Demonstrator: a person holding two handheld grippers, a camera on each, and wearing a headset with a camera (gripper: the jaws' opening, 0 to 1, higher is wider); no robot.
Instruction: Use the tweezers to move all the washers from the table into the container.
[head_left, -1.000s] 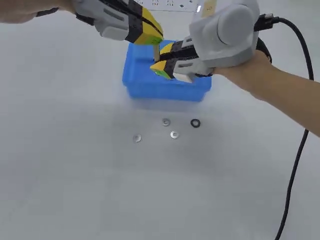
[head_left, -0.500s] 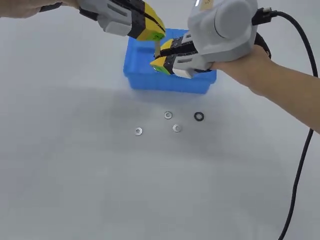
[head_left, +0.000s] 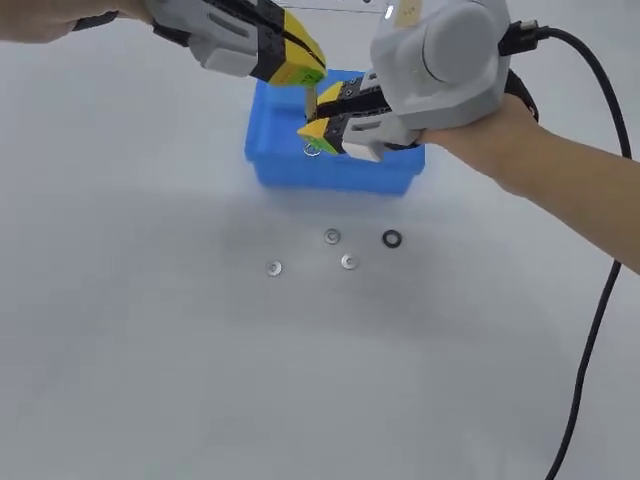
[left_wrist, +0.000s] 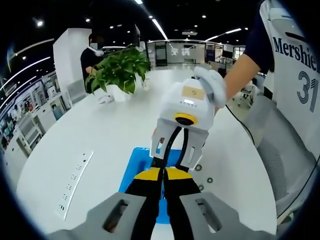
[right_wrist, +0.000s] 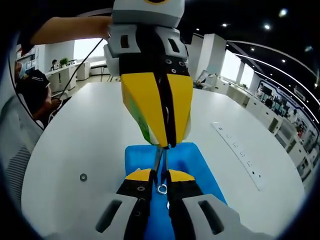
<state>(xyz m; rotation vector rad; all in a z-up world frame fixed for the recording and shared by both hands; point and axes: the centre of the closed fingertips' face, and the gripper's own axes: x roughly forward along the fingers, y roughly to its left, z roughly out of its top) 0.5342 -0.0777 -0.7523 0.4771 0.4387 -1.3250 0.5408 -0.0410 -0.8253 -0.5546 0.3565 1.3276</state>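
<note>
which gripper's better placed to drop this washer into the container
Right. The right gripper squeezes the tweezers near their tips, pinching the washer above the blue container; easing it open should probably release the washer. The left gripper just holds the tweezers' upper end.

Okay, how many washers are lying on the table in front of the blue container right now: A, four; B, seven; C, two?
A: the head view shows three silvery washers and one black washer lying on the table in front of the blue container.
</note>
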